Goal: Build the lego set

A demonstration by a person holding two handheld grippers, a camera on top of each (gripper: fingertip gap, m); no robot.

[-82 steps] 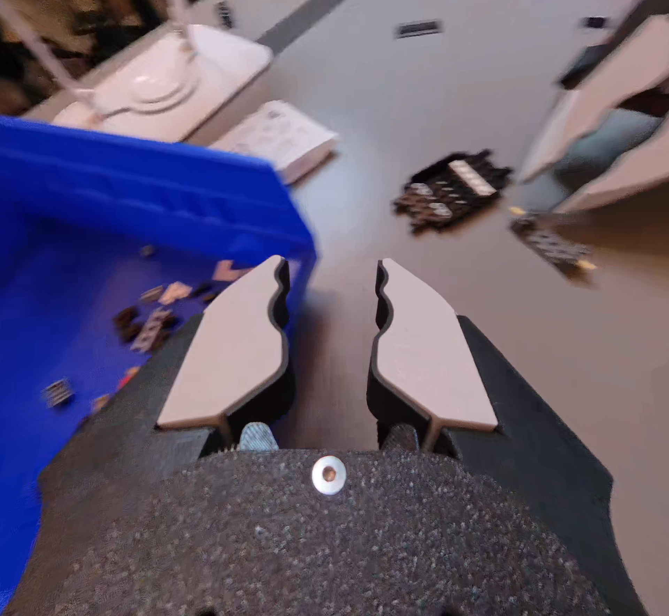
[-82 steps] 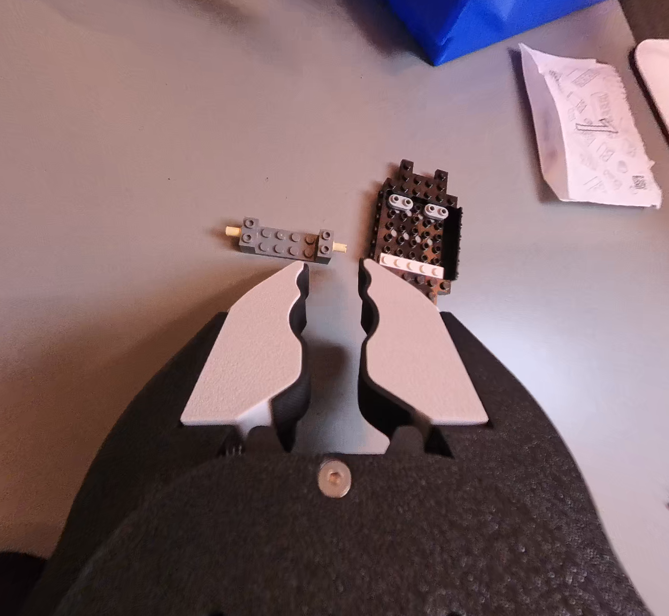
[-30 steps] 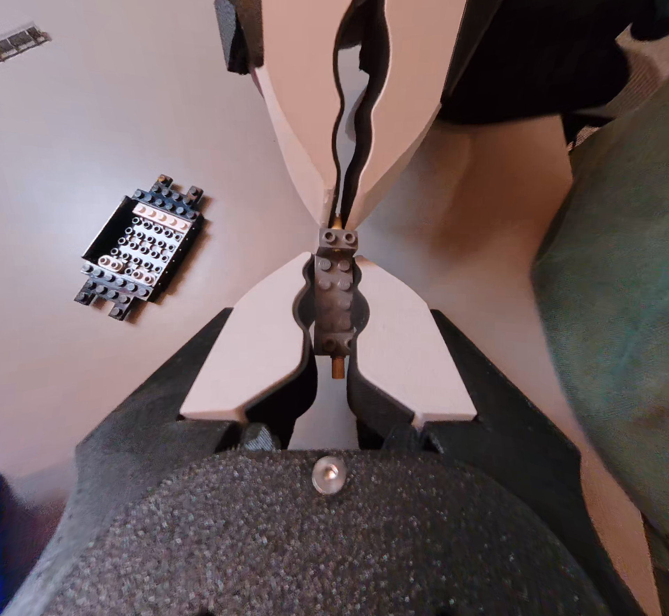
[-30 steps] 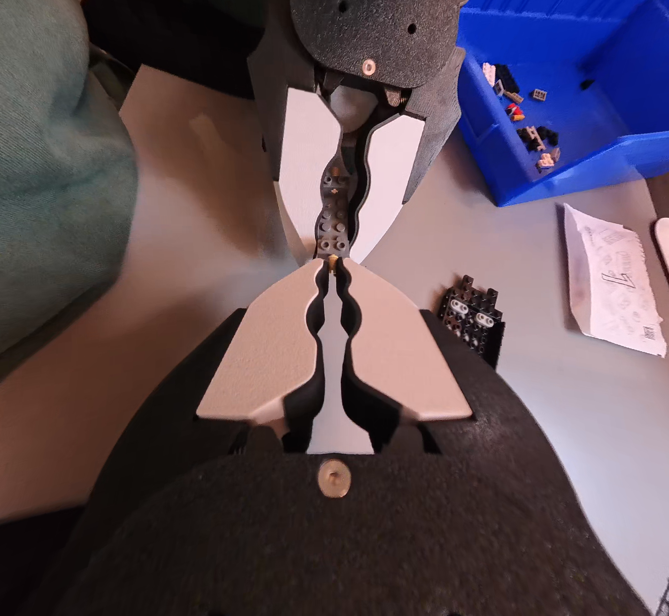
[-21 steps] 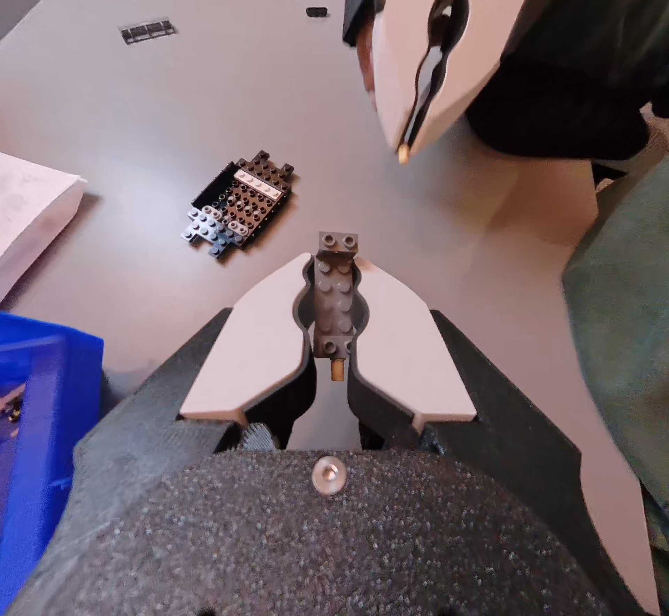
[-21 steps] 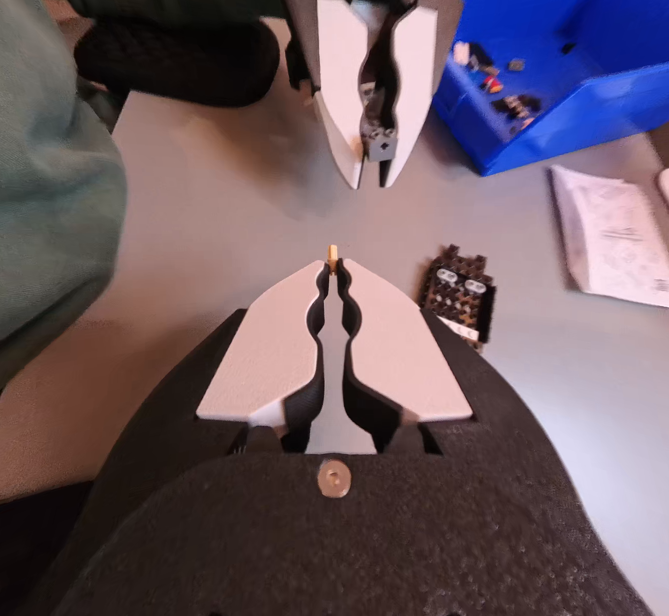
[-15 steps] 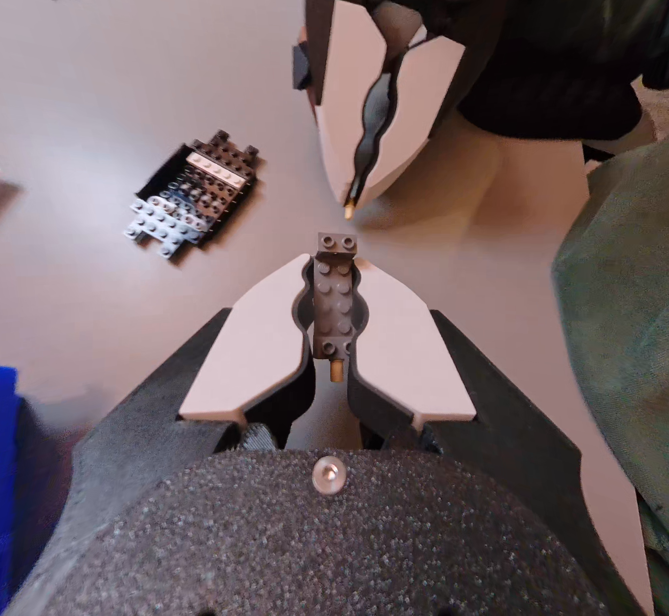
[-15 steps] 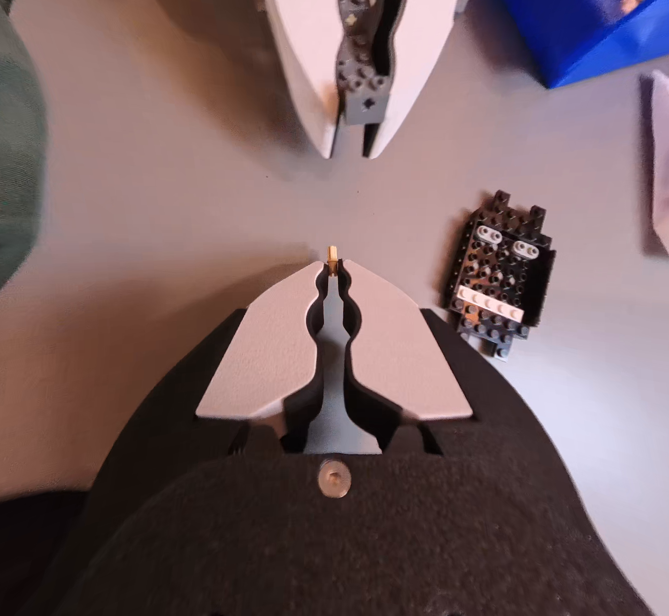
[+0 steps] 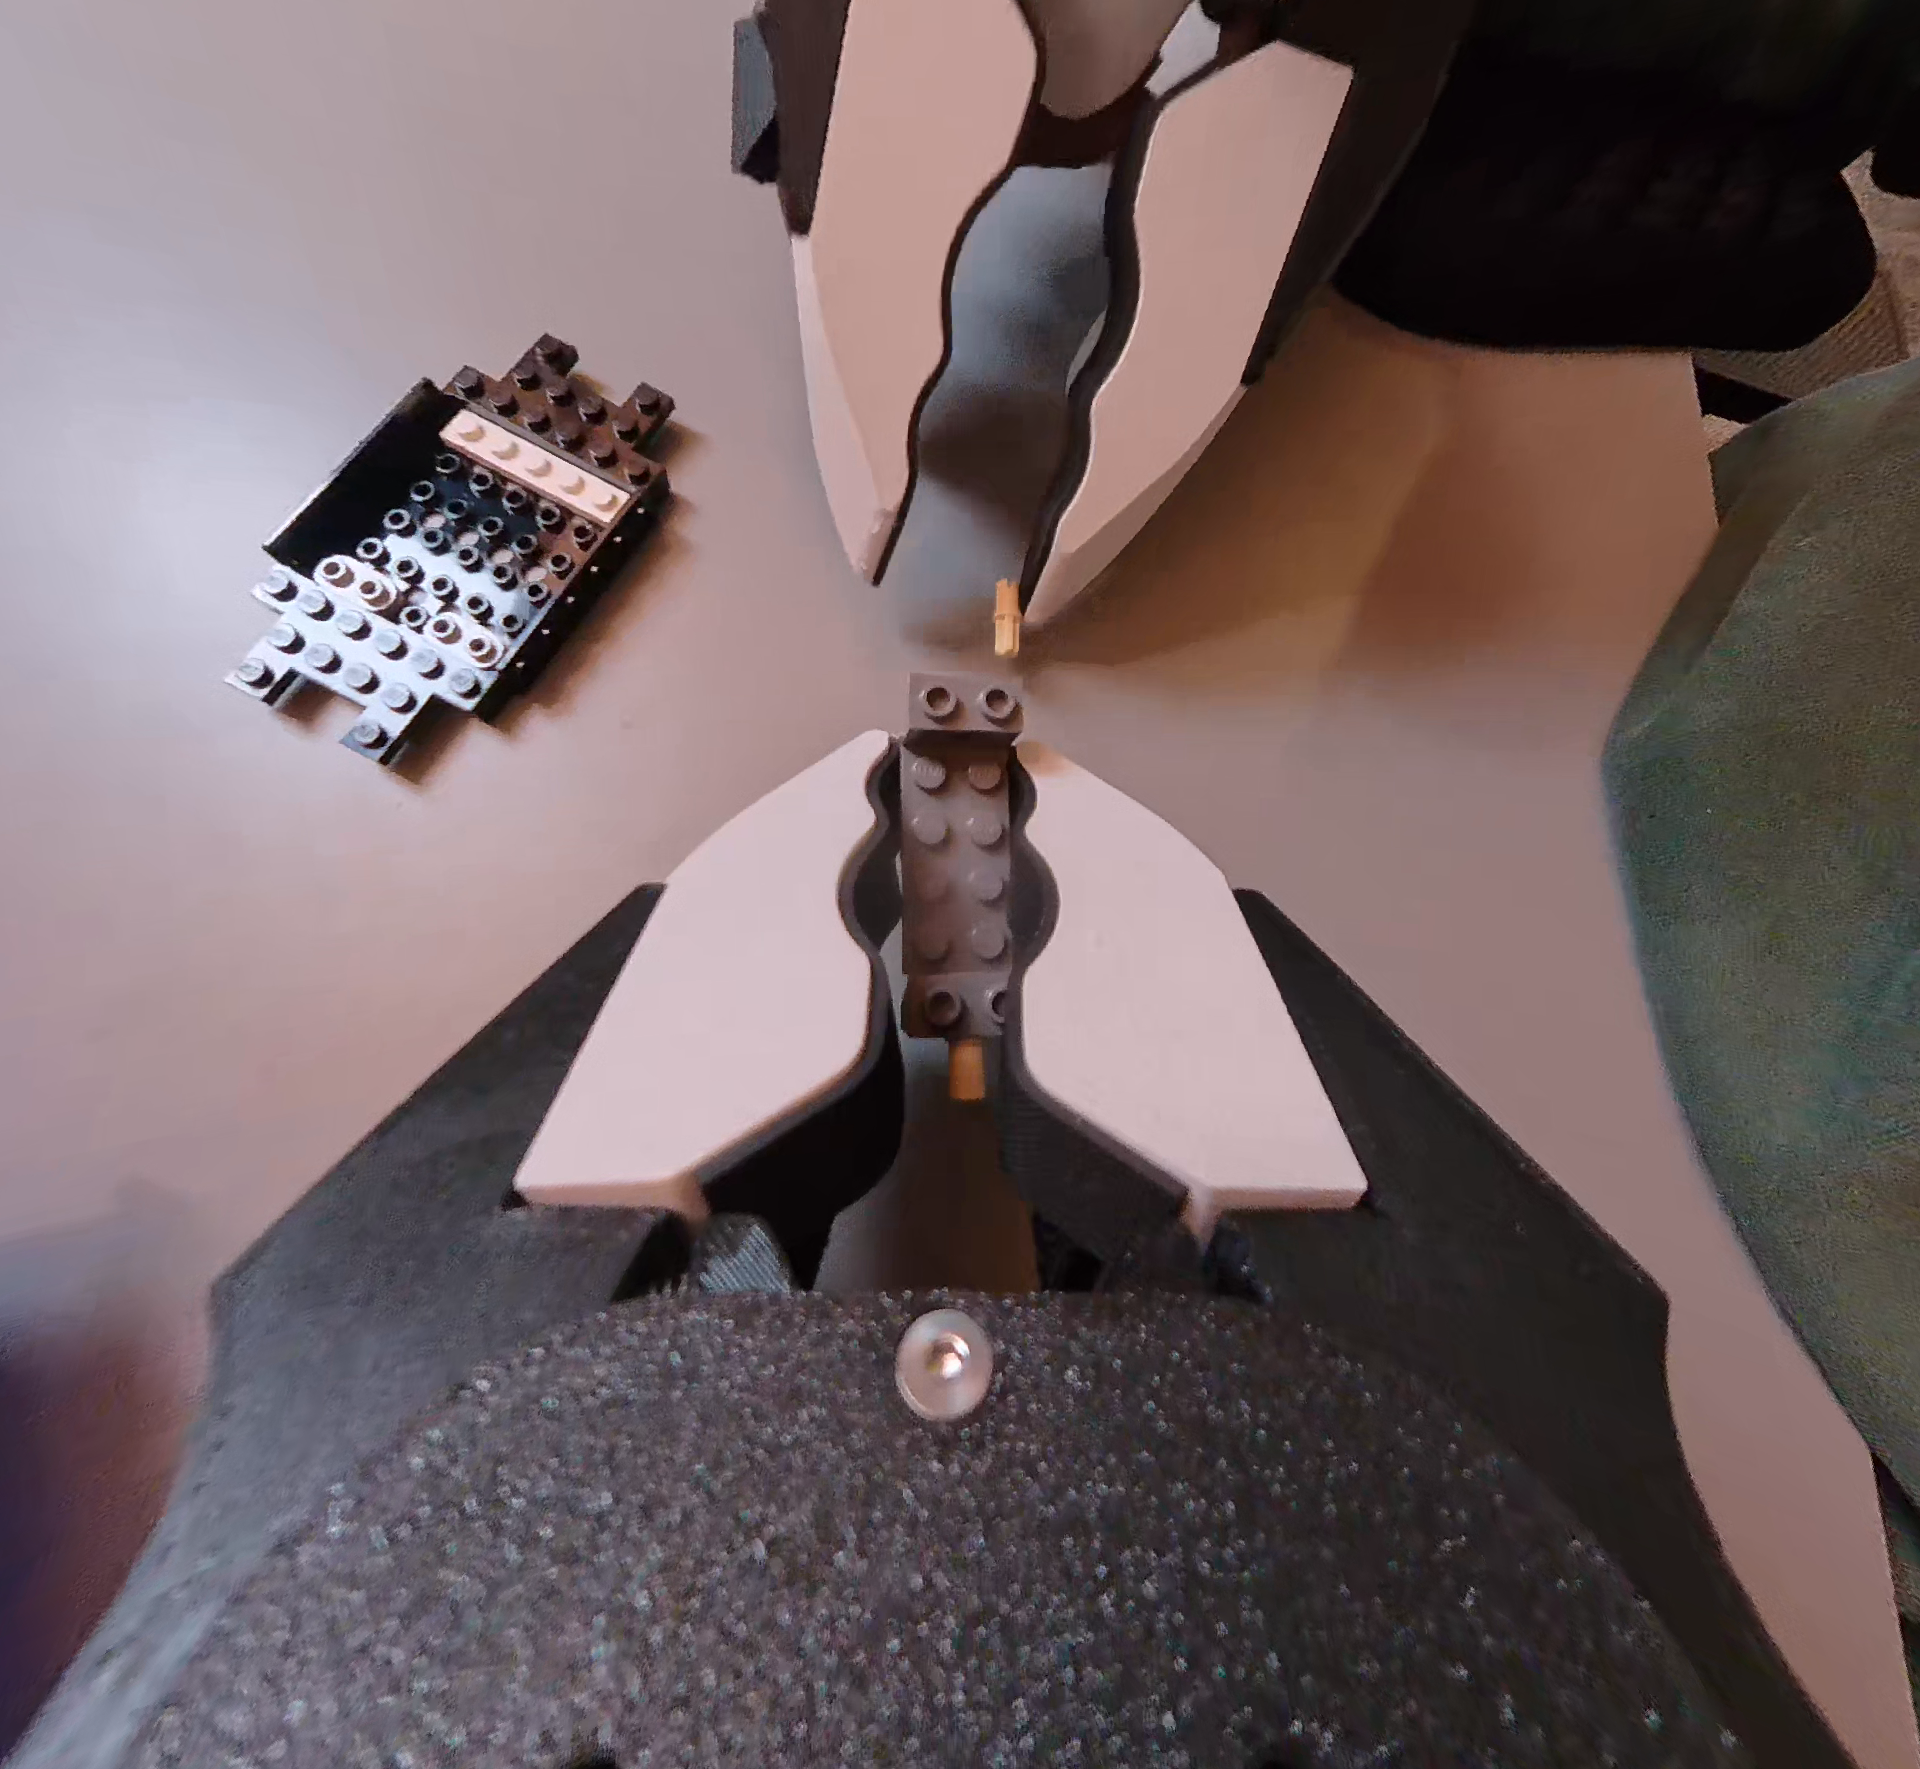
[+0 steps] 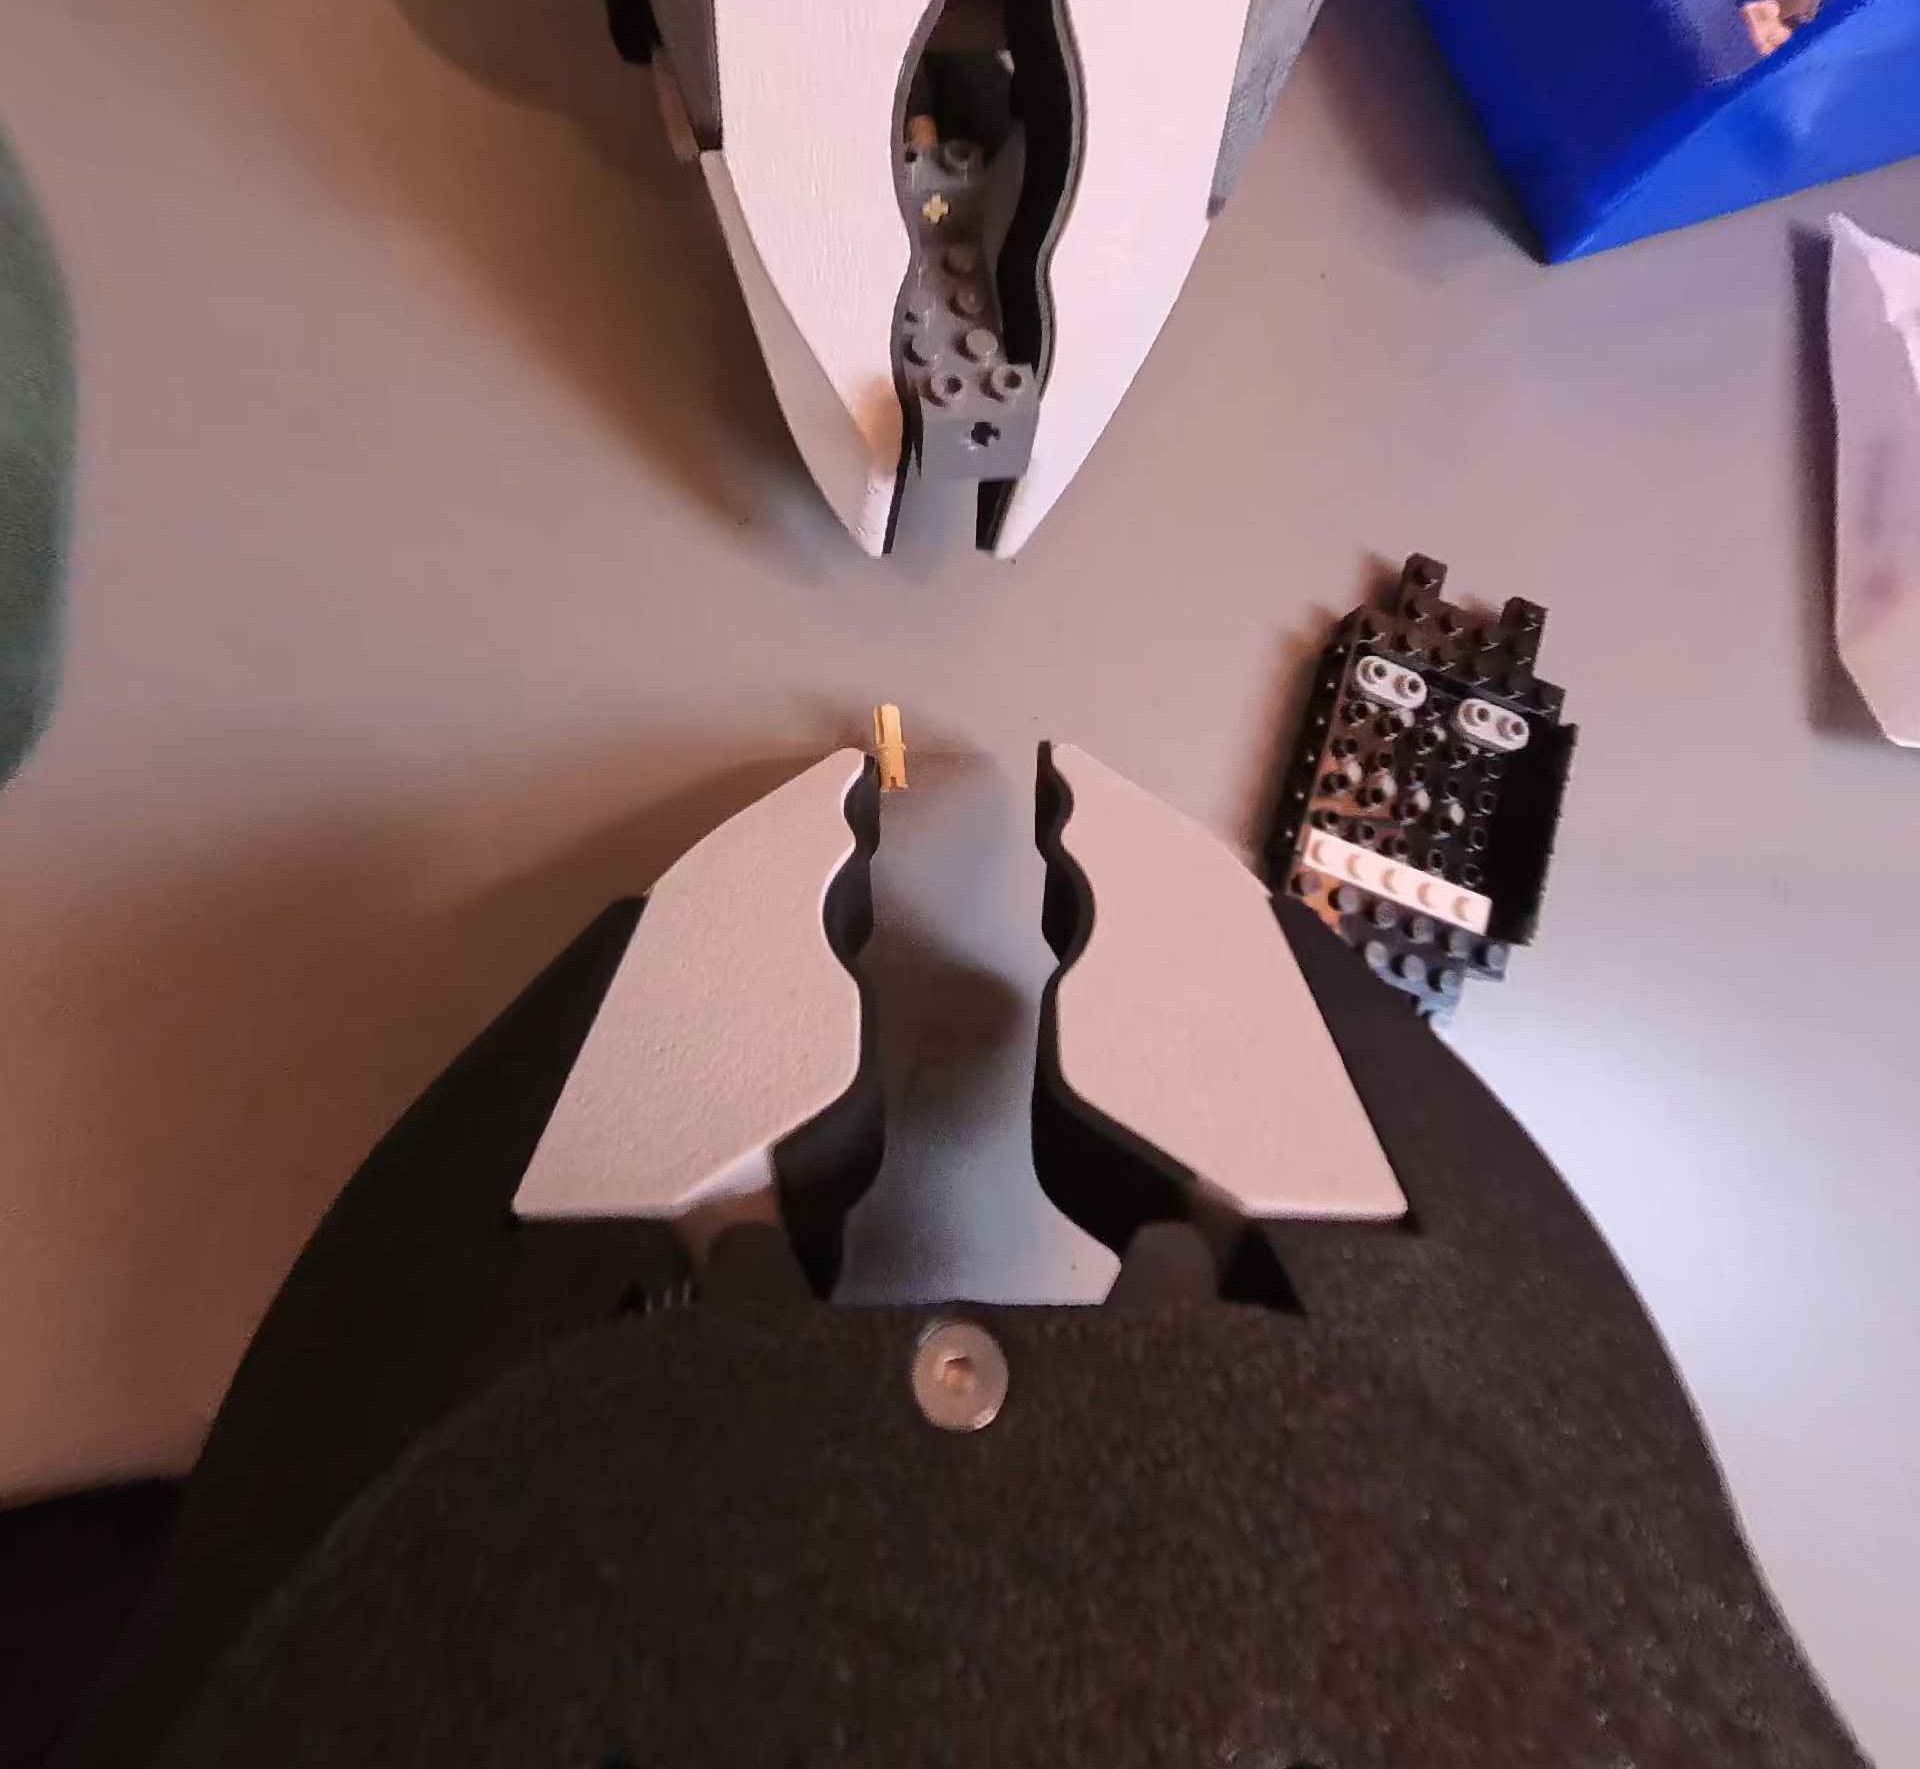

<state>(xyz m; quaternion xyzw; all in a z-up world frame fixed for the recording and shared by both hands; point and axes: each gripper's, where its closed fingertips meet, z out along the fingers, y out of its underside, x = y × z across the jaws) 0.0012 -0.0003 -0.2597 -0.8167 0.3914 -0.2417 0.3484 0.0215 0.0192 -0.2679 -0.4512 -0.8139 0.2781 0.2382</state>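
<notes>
My left gripper [image 9: 958, 743] is shut on a long dark grey studded brick [image 9: 961, 867], held lengthwise between the fingers. A tan pin [image 9: 966, 1070] sticks out of its near end. The far end has an empty hole, seen in the right wrist view [image 10: 977, 436]. My right gripper [image 10: 951, 753] faces it tip to tip, open and holding nothing. A small loose tan pin [image 10: 890, 748] touches the tip of its left finger. It also shows in the left wrist view [image 9: 1006, 618]. The left gripper [image 10: 940, 547] sits just beyond the pin.
A black studded brick assembly [image 9: 468, 556] with white and grey pieces lies on the grey table [image 9: 312, 161], also to my right gripper's right [image 10: 1423, 784]. A blue bin [image 10: 1662, 57] with small parts and a white paper [image 10: 1870, 472] sit further right. A green sleeve [image 9: 1787, 784] is alongside. The grippers are tip to tip, or close to it.
The right gripper pulled a tan pin out of the grey brick's end, drew back, then opened. The pin is now loose at one fingertip. The left gripper kept its hold on the brick.
</notes>
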